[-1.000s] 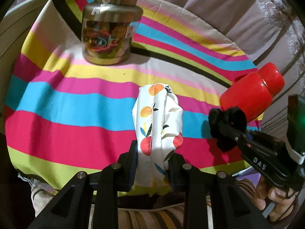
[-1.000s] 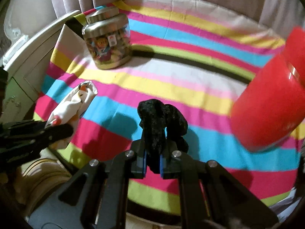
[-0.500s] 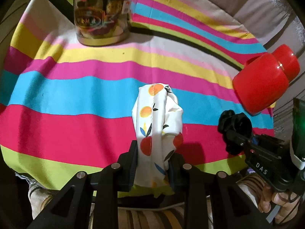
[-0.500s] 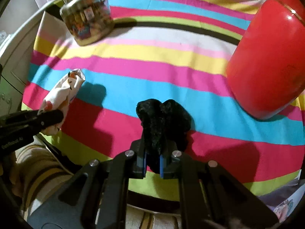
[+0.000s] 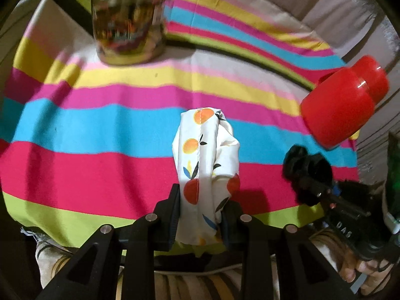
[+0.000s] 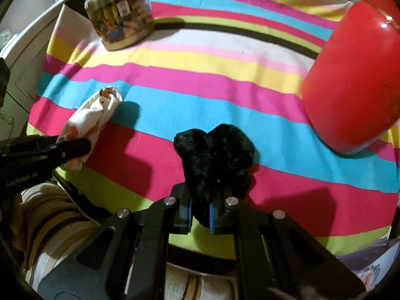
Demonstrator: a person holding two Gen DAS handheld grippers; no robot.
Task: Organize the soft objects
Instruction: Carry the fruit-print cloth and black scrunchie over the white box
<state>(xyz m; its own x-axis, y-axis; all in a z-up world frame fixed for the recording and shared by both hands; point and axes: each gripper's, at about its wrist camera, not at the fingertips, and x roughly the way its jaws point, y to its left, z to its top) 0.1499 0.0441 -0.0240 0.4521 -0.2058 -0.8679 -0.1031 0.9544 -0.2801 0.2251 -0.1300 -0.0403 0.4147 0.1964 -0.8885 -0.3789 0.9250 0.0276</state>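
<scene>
altogether two soft items: one fruit-print cloth, one black scrunchie, each gripped.

A round table under a multicoloured striped cloth carries a glass jar with a metal lid at its far left and a glossy red plastic container at its right edge, well apart. Over the near edge, the left gripper pinches a rolled white fruit-print cloth and the right gripper pinches a fluffy black fabric bundle, the print cloth left of the black bundle. Below the table edge lies striped fabric on the person's lap.
</scene>
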